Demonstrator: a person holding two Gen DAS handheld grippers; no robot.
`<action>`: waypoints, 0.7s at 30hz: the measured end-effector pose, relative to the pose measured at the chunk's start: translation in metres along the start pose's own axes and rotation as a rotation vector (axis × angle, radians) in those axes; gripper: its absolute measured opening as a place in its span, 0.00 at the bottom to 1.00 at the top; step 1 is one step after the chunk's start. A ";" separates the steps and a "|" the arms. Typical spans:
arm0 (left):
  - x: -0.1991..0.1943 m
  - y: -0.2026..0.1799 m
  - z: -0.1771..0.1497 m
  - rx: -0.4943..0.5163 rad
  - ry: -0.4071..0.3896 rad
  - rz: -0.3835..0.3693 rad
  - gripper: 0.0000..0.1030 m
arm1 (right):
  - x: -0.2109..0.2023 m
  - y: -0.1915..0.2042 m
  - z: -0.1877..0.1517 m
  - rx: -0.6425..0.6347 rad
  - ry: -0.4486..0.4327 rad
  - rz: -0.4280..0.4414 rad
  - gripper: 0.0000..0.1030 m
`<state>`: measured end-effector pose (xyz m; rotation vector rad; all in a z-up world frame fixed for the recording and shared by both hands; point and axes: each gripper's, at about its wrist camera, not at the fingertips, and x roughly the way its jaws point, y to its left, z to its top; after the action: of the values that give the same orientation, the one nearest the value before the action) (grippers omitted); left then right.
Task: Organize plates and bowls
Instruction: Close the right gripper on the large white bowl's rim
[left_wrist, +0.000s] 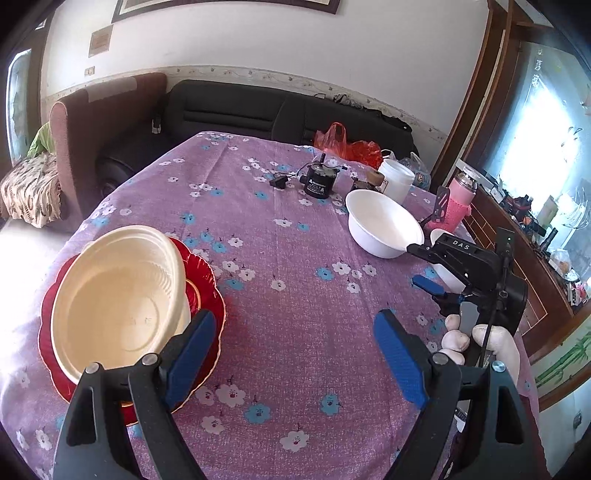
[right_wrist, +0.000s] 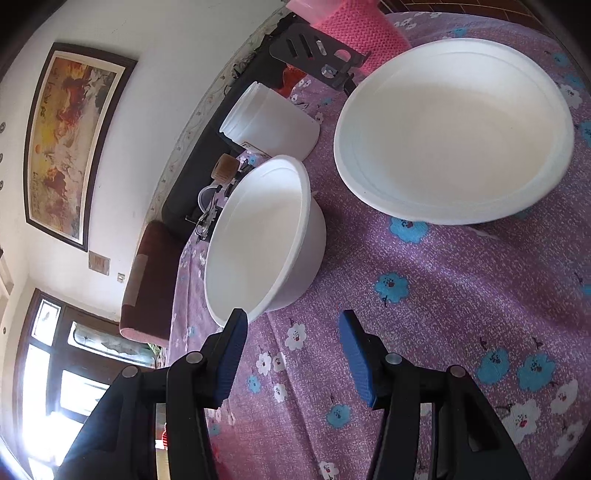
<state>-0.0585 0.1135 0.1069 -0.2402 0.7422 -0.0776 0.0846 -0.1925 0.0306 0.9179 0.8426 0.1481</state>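
A cream bowl (left_wrist: 118, 302) rests tilted on a red plate (left_wrist: 207, 295) at the table's left. My left gripper (left_wrist: 295, 332) is open and empty, its left finger beside the bowl's rim. A white bowl (left_wrist: 384, 225) stands at the right; the right gripper (left_wrist: 421, 266) shows beside it. In the right wrist view, my right gripper (right_wrist: 293, 328) is open and empty, its left finger close to the rim of a white bowl (right_wrist: 258, 240). A second, wider white bowl (right_wrist: 454, 136) lies beyond it.
The table has a purple flowered cloth (left_wrist: 295, 258). At its far side stand a black motor (left_wrist: 319, 181), a white jar (left_wrist: 395, 179), a pink bottle (left_wrist: 460, 195), a black stand (right_wrist: 314, 50) and a red bag (left_wrist: 347, 146). A sofa (left_wrist: 258, 110) lies behind.
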 end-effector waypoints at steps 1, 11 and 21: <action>-0.001 0.002 0.000 -0.003 0.000 0.000 0.85 | -0.001 0.002 -0.001 -0.001 -0.009 -0.007 0.55; -0.014 0.007 -0.004 -0.002 -0.003 0.005 0.85 | 0.028 0.010 0.024 0.010 0.008 -0.116 0.19; -0.029 0.010 -0.007 -0.010 -0.018 -0.008 0.85 | -0.011 0.006 -0.024 -0.094 0.273 -0.083 0.07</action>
<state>-0.0842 0.1269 0.1186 -0.2533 0.7236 -0.0797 0.0618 -0.1777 0.0339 0.7828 1.1159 0.2423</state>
